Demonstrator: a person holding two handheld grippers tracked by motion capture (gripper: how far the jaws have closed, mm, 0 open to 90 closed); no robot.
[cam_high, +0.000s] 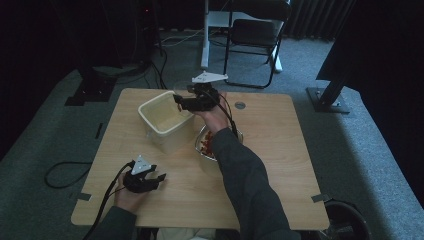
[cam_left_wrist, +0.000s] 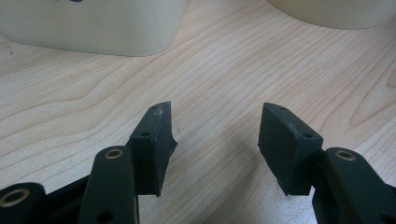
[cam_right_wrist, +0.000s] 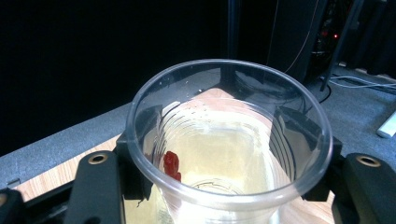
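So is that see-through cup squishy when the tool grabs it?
Probably. The clear cup looks thin and ribbed, so the right tool could dent it. Holding just one red piece, it's likely very light and easy to tip.

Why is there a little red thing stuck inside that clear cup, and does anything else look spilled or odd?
A small red piece clings to the inner wall of the clear plastic cup held in the right gripper above the cream tub; it looks like a leftover. The metal bowl holds similar red bits. Nothing looks spilled on the table.
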